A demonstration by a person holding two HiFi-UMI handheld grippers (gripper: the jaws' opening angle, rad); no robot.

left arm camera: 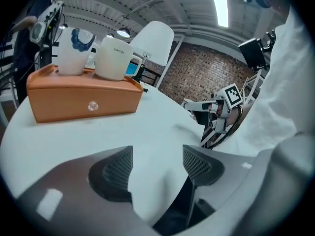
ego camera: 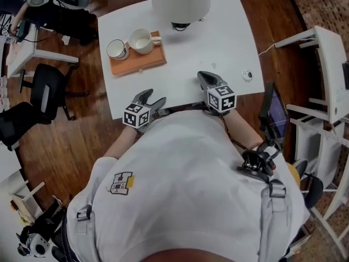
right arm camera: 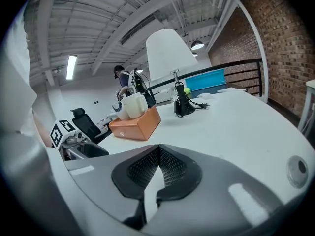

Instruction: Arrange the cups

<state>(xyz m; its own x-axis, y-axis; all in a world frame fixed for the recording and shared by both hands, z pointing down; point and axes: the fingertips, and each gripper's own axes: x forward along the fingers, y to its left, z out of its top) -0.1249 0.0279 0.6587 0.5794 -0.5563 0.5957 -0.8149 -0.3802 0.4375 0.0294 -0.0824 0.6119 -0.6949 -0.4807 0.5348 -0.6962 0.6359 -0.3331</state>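
Two cups stand side by side on an orange box (ego camera: 143, 61) at the table's far left: a white cup with blue marks (ego camera: 116, 49) and a plain white cup (ego camera: 140, 40). The left gripper view shows the marked cup (left arm camera: 74, 50) left of the plain cup (left arm camera: 114, 58) on top of the box (left arm camera: 78, 95). My left gripper (ego camera: 154, 98) sits low at the near table edge, open, with only bare table between its jaws (left arm camera: 157, 166). My right gripper (ego camera: 203, 76) rests further right, shut on nothing (right arm camera: 157, 154). Both are well short of the cups (right arm camera: 134, 105).
A large white lamp shade (ego camera: 181, 1) stands at the table's far side over a black base with a cable (right arm camera: 183, 104). A small round fitting (ego camera: 247, 75) lies near the right edge. Black office chairs (ego camera: 46, 94) stand on the wooden floor at left, white shelving (ego camera: 327, 64) at right.
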